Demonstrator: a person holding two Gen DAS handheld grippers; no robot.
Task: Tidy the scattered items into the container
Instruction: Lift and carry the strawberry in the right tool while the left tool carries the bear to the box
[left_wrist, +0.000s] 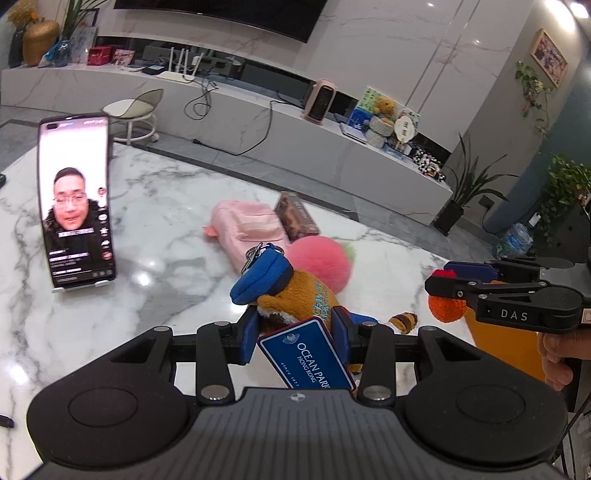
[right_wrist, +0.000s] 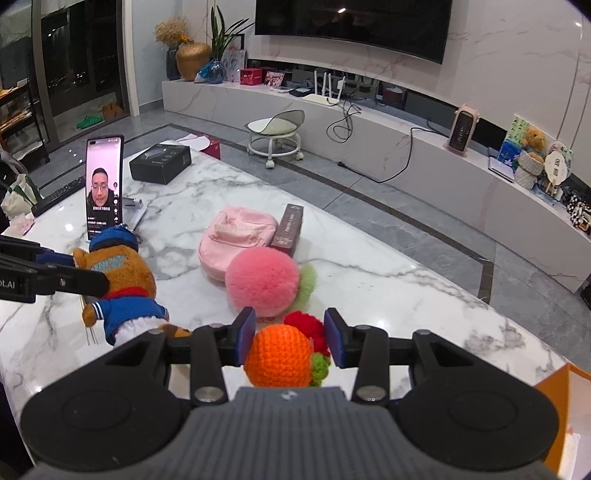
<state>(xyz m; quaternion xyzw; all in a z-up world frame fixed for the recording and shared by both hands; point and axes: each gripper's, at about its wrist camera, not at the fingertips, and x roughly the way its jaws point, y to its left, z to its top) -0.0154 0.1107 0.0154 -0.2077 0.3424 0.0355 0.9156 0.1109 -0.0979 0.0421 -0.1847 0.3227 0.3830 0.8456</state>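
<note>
Nearest the left wrist lens: left gripper (left_wrist: 295, 332), jaws clenched on one brown plush bear (left_wrist: 295, 291) in a blue cap and blue jacket, lifted clear of the counter (left_wrist: 147, 221), with one blue "Ocean Park Hong Kong" tag (left_wrist: 308, 354) hanging from it. Nearest the right wrist lens: right gripper (right_wrist: 290, 339), jaws grasping one crocheted toy (right_wrist: 279, 356), orange with a red part behind and a green bit at the side, also off the counter. Still lying on the marble: one fluffy pink ball (right_wrist: 262, 282) with a green fringe, one pink pouch (right_wrist: 236, 236) just behind it, one dark slim box (right_wrist: 290, 230) touching the pouch's right side. Three scattered items on the counter, two in the jaws. Further back: one phone (right_wrist: 104, 186) upright on a stand with its screen lit, one black box (right_wrist: 160, 162) near the far edge. One orange container (right_wrist: 565, 402), only an edge visible at the lower right of the right wrist view, just beside the right gripper. One hand (left_wrist: 554, 356) visible at the right edge of the left wrist view, holding that gripper's grip.
</note>
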